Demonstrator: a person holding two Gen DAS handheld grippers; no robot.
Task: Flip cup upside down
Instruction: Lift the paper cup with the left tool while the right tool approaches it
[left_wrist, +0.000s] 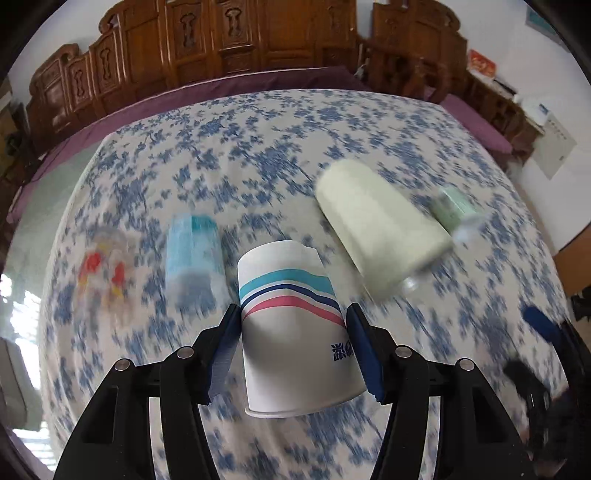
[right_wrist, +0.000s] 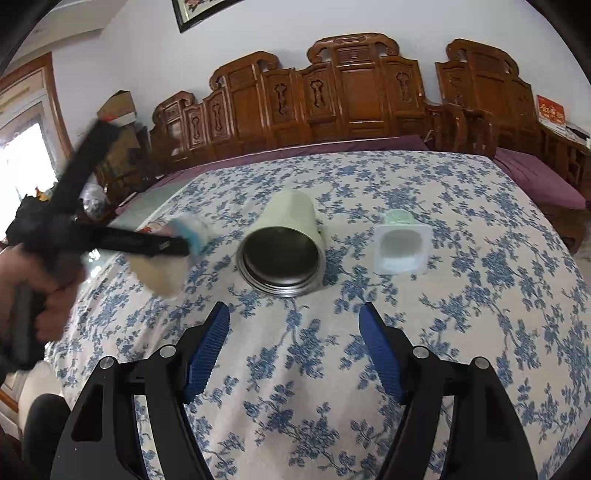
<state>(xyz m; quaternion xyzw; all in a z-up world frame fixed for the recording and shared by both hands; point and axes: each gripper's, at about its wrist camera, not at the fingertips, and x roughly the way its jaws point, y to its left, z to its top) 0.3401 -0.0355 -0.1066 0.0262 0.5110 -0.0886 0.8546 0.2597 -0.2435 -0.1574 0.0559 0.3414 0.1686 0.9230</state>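
Note:
My left gripper (left_wrist: 293, 325) is shut on a white paper cup (left_wrist: 295, 332) with teal, navy and pink stripes. The cup is held above the table with its rim toward the camera and its base pointing away. In the right wrist view the left gripper (right_wrist: 184, 245) shows blurred at the left, with the paper cup (right_wrist: 162, 273) in it. My right gripper (right_wrist: 293, 332) is open and empty, low over the tablecloth, in front of a cream metal tumbler (right_wrist: 284, 247) that lies on its side with its mouth toward me.
The table carries a blue-flowered cloth (right_wrist: 461, 295). On it lie the cream tumbler (left_wrist: 380, 229), a small green-and-white cup (right_wrist: 402, 243), a blue cup (left_wrist: 194, 254) and a clear glass with red marks (left_wrist: 105, 266). Carved wooden chairs (right_wrist: 351, 92) stand behind the table.

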